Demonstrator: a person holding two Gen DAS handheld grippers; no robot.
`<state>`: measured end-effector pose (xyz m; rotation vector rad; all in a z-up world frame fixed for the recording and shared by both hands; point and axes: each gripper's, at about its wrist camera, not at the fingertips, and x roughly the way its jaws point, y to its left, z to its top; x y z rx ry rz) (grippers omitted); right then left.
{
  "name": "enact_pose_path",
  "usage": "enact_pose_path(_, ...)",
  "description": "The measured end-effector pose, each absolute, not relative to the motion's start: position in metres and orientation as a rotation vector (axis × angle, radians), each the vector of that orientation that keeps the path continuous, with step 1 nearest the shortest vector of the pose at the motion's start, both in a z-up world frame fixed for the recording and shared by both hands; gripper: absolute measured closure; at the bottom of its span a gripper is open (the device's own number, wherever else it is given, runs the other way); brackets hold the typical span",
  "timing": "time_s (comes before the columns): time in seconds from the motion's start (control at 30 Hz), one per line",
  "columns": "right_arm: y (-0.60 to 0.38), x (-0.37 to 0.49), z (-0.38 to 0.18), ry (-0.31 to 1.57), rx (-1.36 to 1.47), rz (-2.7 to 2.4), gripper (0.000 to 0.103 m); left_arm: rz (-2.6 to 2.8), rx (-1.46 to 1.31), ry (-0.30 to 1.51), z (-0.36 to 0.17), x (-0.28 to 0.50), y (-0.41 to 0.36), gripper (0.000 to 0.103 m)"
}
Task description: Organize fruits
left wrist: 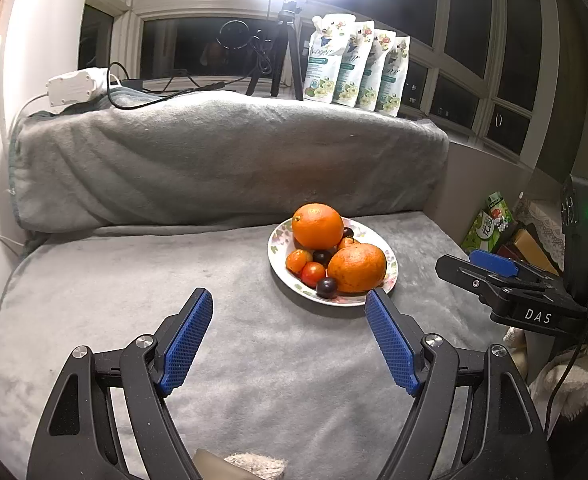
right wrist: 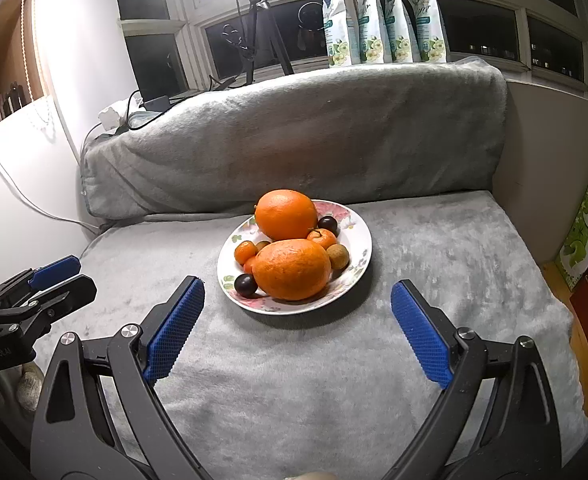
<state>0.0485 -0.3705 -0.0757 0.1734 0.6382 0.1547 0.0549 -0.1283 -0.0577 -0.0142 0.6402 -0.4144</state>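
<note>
Grey fleece blanket (right wrist: 334, 360) covers a flat cushioned seat, and a white plate (right wrist: 360, 236) with a flowered rim sits on it near the middle. The plate holds a small heap of fruit. Two big oranges dominate: the back orange (right wrist: 286, 214) lies toward the far rim, and the front orange (right wrist: 291, 269) lies toward the near rim, the two touching. Tucked around them are smaller pieces: a dark plum (right wrist: 246, 283) at the near left edge of the plate, a second dark plum (right wrist: 327, 224) at the far right, a small tangerine (right wrist: 323, 237) between the oranges on the right, another small orange fruit (right wrist: 245, 251) on the left, and a brownish kiwi-like fruit (right wrist: 338, 257) just beside the front orange. From the left wrist view, a red tomato-like fruit (left wrist: 313, 273) also shows beside the plum.

The left tool (left wrist: 290, 300) hangs above the blanket just short of the plate, its blue-padded fingers spread wide and holding nothing. The right tool (right wrist: 297, 290) likewise faces the plate from the near side, fingers wide apart and empty.

Behind the seat a bolster (right wrist: 294, 136) wrapped in grey fleece runs along a windowsill. On the sill stand four white pouches (right wrist: 382, 16) with flower prints and a black tripod (right wrist: 264, 28) under a bright lamp.
</note>
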Motion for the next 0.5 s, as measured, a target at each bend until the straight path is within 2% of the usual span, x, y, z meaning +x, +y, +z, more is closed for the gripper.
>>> enact_pose_path(0.5, -0.3701, 0.047, -0.0783, 0.648, 0.182, 0.151, 0.007, -0.407, -0.002, 0.61, -0.0558, 0.0519, -0.1255, 0.024)
